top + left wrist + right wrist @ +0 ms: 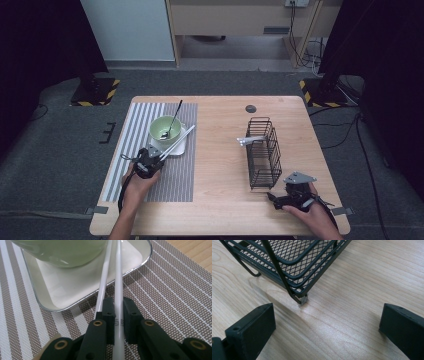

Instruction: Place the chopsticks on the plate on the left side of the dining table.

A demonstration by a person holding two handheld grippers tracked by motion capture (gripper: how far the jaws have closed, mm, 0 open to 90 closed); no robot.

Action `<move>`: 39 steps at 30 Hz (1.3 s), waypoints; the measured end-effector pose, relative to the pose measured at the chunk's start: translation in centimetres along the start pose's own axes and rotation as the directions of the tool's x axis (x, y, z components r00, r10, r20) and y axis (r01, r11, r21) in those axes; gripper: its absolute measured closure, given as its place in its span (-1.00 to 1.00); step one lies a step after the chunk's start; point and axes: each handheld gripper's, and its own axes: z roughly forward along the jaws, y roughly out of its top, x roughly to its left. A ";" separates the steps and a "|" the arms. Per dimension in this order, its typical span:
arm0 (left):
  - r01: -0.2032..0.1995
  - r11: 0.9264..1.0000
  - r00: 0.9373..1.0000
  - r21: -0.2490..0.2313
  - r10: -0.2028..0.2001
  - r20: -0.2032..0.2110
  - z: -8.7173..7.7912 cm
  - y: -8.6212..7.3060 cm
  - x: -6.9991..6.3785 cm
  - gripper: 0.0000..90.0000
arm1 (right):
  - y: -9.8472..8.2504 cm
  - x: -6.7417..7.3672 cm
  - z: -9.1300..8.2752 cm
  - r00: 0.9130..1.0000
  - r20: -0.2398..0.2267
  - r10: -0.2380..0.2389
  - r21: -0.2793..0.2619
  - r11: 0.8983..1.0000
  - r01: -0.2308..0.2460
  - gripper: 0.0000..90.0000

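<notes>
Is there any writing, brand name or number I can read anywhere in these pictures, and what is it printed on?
No text can be read.
Chopstick: small grey marks between the left gripper jaws, too small and half hidden to read.
Black-and-yellow hazard stripes on the stand bases on the floor: a warning pattern, no words.

A high camera looked down over the whole table [220, 210]; two gripper cameras sat close above its surface.

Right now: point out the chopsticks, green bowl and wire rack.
chopsticks [119, 290], left gripper view, shaft of the one between the jaws.
green bowl [161, 125], high view, inner wall.
wire rack [264, 155], high view, side grid.
</notes>
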 end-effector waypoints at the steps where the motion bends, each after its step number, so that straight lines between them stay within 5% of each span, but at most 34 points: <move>1: -0.003 1.000 1.000 0.007 0.003 0.000 0.1 0.0 -0.1 0.81 | 0.0 0.0 0.0 1.000 0.000 0.000 0.000 1.000 0.000 -0.99; 14: -0.003 1.000 1.000 0.015 0.003 -0.007 0.2 0.0 -0.1 0.80 | 0.0 0.0 0.0 1.000 -0.001 -0.003 0.000 1.000 0.003 -0.99; 27: 0.006 0.999 1.000 -0.035 -0.006 -0.006 -1.0 0.4 -0.3 0.71 | 0.0 0.0 0.0 1.000 -0.001 -0.006 -0.001 1.000 0.006 -0.99; 34: 0.057 0.986 0.996 -0.159 -0.067 -0.056 -3.6 0.8 0.3 0.36 | 0.0 0.0 0.0 1.000 -0.001 -0.004 0.000 1.000 0.004 -0.99; 39: 0.085 0.985 0.994 -0.148 -0.093 -0.049 -3.5 0.0 0.7 0.06 | -0.1 0.0 0.0 1.000 -0.003 -0.004 0.001 1.000 0.004 -0.99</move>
